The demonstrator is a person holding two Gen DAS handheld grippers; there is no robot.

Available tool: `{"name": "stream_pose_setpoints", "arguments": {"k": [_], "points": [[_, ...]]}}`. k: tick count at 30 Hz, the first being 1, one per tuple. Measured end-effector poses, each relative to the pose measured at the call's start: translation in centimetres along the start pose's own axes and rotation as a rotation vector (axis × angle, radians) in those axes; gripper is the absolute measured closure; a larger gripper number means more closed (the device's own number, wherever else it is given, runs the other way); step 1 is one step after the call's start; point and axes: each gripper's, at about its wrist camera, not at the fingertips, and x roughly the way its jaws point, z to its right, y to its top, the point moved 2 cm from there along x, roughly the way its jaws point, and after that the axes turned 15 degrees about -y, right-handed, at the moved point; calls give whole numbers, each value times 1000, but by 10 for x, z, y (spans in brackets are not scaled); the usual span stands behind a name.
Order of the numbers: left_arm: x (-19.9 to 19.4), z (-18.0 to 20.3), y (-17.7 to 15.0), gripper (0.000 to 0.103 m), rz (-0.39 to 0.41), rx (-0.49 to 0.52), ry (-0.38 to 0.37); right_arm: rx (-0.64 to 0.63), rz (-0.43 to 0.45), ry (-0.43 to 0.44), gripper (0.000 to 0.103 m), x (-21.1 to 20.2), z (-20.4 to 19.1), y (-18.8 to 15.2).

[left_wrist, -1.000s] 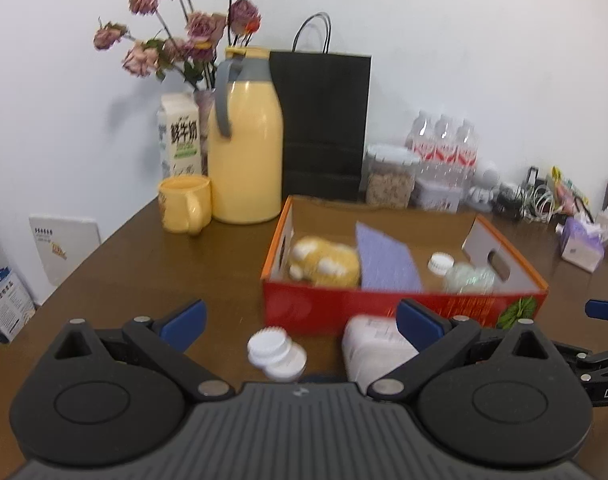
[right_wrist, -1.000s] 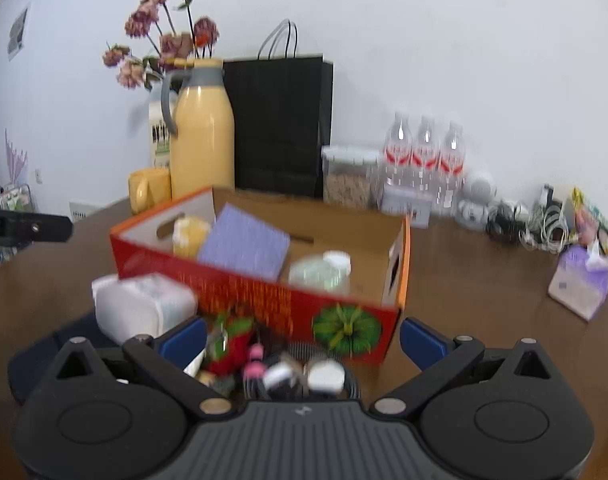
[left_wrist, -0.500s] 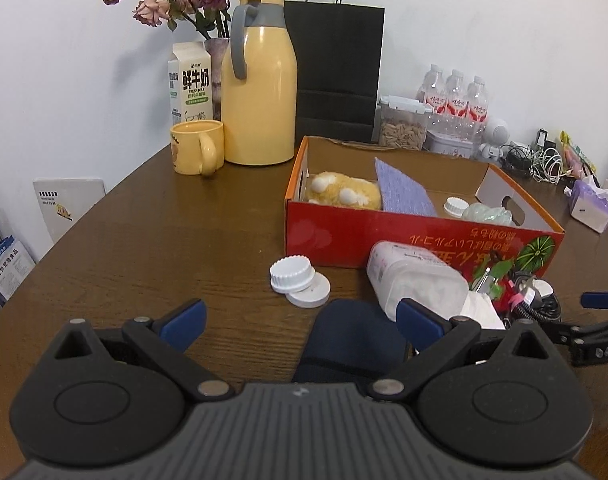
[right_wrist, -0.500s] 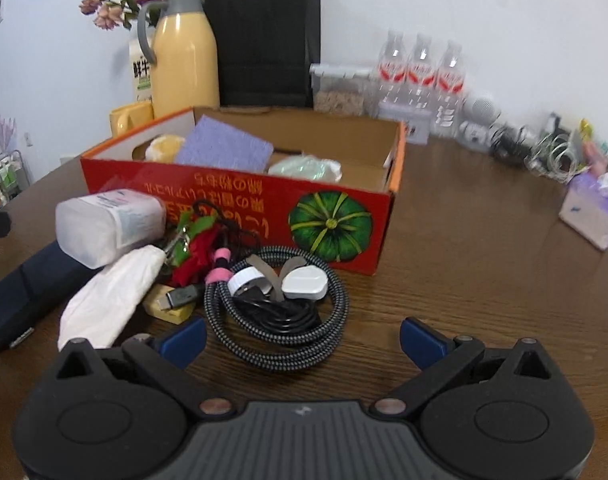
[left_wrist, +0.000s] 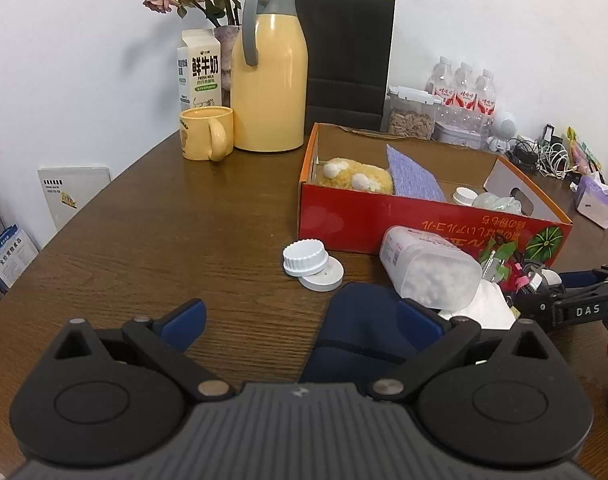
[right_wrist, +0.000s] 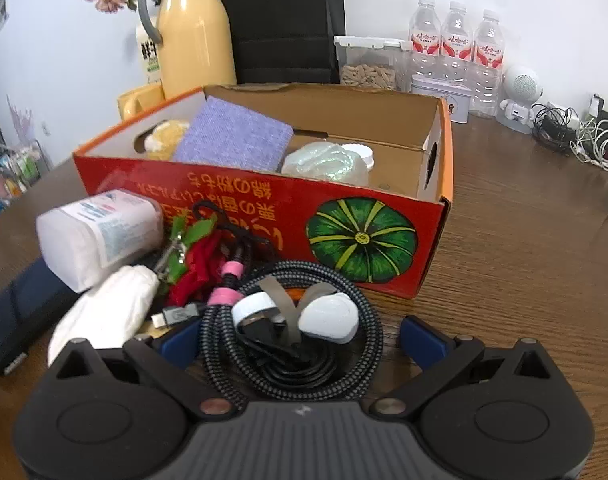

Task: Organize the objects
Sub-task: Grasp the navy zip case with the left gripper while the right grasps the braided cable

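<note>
Red box (right_wrist: 240, 204) with green pumpkin print; lilac cloth (right_wrist: 234, 140); black-grey braided cable (right_wrist: 367, 320)

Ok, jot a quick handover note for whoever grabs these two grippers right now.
Left gripper: open, empty, low over the navy pouch.
Right gripper: open, straddling the coiled cable, not closed on it.
In the red box: plush toy, purple cloth, clear bag.
Left on the table: cotton jar, two white lids, tissue, red-green trinket, pouch, cable.
</note>
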Motion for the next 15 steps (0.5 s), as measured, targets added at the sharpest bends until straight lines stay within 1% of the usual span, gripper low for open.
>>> {"name": "stream_pose_setpoints", "arguments": {"k": [2,7,11,15], "points": [[3,1,-1,0,-8,1,-1,17,24,27,13,-4,1,-2],[8,4,-4,0,-24,7,-9,10,77,24,14,-13,0,-9],[12,6,-5,0,-34,6,-7,-20,144,-14,15,-25,-7,-15],[15,7,-7,0,-41,10,-11,0,199,-36,15,-40,-5,-21]]}}
